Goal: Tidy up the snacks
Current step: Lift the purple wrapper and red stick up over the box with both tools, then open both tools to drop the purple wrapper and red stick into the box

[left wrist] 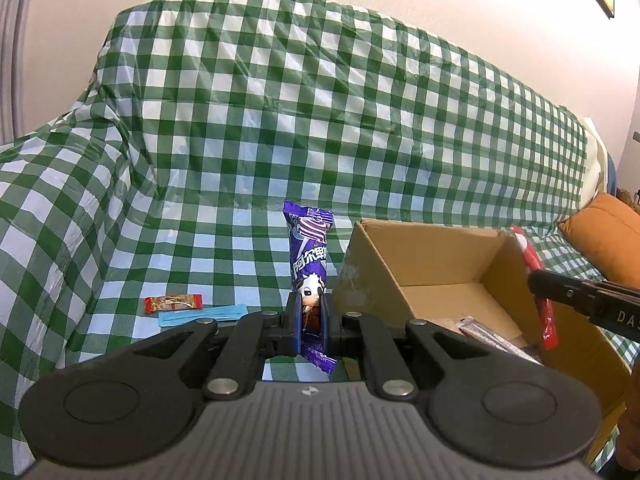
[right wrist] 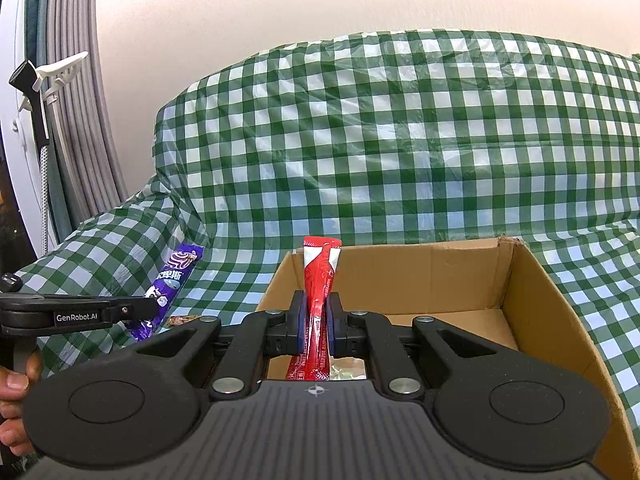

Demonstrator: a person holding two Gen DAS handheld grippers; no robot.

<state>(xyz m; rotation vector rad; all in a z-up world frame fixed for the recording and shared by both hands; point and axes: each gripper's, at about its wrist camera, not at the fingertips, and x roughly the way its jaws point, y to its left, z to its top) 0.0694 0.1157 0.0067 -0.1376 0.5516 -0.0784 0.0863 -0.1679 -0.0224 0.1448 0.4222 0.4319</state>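
Snacks in both claws, as far as we could see. The left gripper (left wrist: 311,312) pinched a purple pack (left wrist: 309,252) upright, just left of the box (left wrist: 432,252). The right gripper (right wrist: 318,320) squeezed a red stick (right wrist: 319,288) standing over the box's near-left corner. Only the left view gave us a small red bar (left wrist: 174,303) and a blue strip (left wrist: 202,314) lying touching on the checked cloth (left wrist: 280,120), plus wrappers (left wrist: 492,334) inside the box. Only the right view showed us the thumb (right wrist: 14,380) on the left handle.
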